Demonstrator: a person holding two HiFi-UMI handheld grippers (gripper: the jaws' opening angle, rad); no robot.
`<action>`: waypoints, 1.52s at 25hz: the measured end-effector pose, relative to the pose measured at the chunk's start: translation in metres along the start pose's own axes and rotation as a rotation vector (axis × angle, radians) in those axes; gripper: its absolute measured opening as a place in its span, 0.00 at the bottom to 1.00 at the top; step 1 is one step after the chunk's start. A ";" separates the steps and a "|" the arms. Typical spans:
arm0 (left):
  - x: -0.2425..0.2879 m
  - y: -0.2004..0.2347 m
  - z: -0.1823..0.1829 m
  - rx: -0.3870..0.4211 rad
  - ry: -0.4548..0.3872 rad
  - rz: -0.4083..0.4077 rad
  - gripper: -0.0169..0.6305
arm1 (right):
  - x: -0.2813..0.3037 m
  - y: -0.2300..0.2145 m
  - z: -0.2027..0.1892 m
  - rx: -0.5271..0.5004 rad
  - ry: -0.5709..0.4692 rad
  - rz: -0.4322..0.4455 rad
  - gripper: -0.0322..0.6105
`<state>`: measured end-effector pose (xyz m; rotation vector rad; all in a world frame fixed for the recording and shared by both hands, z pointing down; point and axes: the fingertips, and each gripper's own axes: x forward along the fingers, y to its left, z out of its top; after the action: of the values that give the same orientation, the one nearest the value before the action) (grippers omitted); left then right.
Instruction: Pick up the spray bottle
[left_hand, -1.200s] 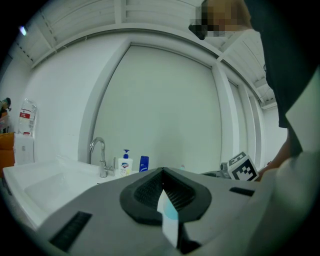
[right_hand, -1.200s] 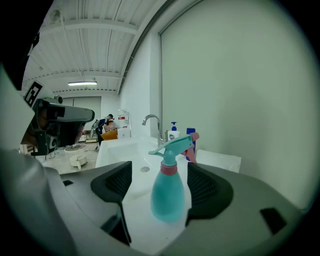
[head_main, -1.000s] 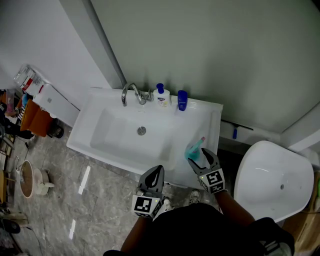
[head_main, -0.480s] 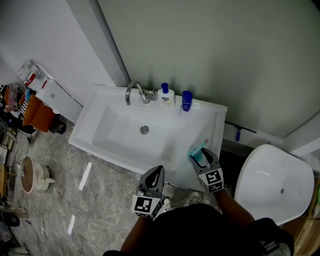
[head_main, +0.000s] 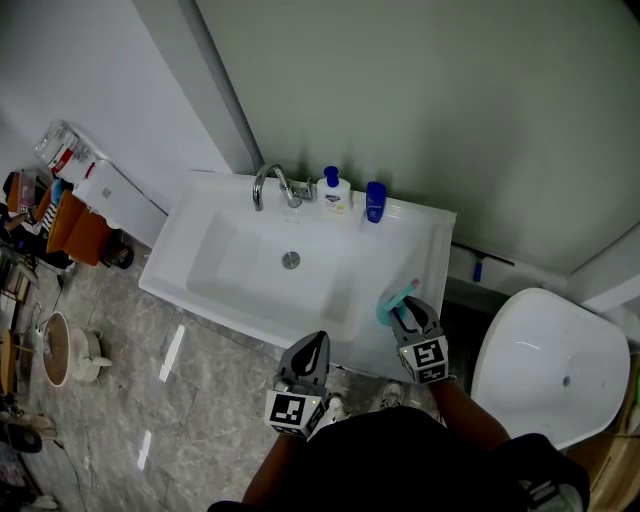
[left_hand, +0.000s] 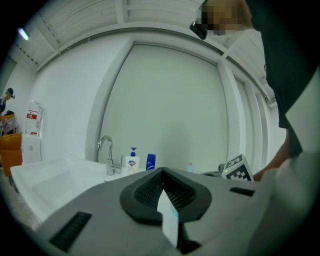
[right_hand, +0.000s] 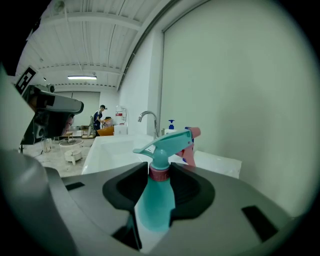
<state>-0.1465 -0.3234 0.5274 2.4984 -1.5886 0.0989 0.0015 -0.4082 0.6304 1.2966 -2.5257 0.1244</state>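
The teal spray bottle (head_main: 392, 300), with a pink nozzle tip and collar, stands on the right ledge of the white sink (head_main: 172, 272) near its front corner. My right gripper (head_main: 402, 314) is around it. In the right gripper view the bottle (right_hand: 154, 197) fills the gap between the jaws, whose pads (right_hand: 192, 187) press its shoulder. These jaws have just been closing on it. My left gripper (head_main: 316, 342) hangs shut and empty in front of the sink, left of the bottle. In the left gripper view its jaws (left_hand: 162, 172) meet at the tip.
At the sink's back stand a chrome faucet (head_main: 268, 184), a white soap pump bottle (head_main: 334, 194) and a blue bottle (head_main: 375, 202). A white toilet (head_main: 545, 365) sits to the right. Clutter and an orange box (head_main: 75, 232) lie on the floor at left.
The right gripper's jaws have narrowed around the spray bottle. The head view has shifted slightly; the left gripper has stayed put.
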 end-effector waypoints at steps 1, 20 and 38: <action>0.000 0.000 0.000 0.001 -0.002 -0.001 0.02 | 0.000 0.000 0.001 -0.002 -0.001 0.000 0.27; -0.018 0.000 0.005 0.005 -0.028 0.029 0.02 | -0.012 0.012 0.013 -0.025 -0.052 0.013 0.26; -0.019 -0.022 0.014 0.016 -0.054 -0.022 0.02 | -0.097 0.024 0.133 -0.029 -0.324 0.047 0.26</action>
<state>-0.1350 -0.2998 0.5082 2.5512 -1.5861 0.0421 0.0052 -0.3467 0.4760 1.3389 -2.8145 -0.1225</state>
